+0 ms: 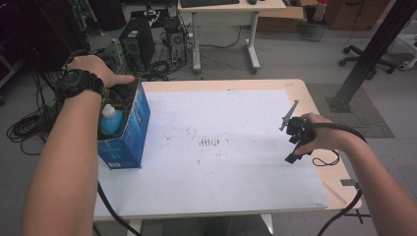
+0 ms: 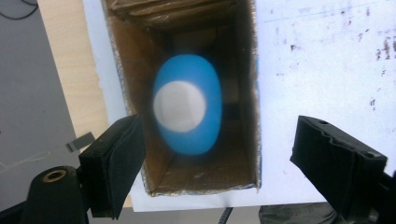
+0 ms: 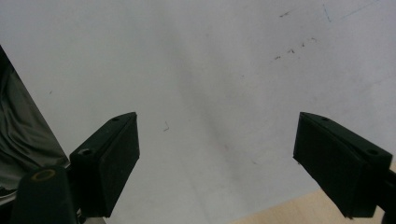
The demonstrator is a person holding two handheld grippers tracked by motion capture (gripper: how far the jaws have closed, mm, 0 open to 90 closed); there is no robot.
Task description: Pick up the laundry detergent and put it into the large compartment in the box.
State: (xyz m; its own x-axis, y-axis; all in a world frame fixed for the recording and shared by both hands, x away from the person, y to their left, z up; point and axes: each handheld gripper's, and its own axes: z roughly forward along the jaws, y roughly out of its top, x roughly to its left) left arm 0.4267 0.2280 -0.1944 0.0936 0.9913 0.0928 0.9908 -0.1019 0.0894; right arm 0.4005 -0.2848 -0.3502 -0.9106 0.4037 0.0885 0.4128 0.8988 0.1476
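Left gripper (image 2: 212, 163) and right gripper (image 3: 217, 163) (jaws wide apart)

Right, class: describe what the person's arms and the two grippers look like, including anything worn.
Both forearms are bare, with no sleeves. The left wrist wears a chunky black watch. The right gripper is black with a grey plate on top; a black cable trails from it. Each gripper has two blocky black jaws with flat pads.

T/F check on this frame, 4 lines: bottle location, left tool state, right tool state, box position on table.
1. The blue bottle stands inside the open blue box. True.
2. The left tool is clamped on the bottle's cap. False: its jaws stand wide apart above the box, touching nothing.
3. The right tool is open over the white sheet. True.
4. The box sits at the table's right edge. False: it is at the left edge.
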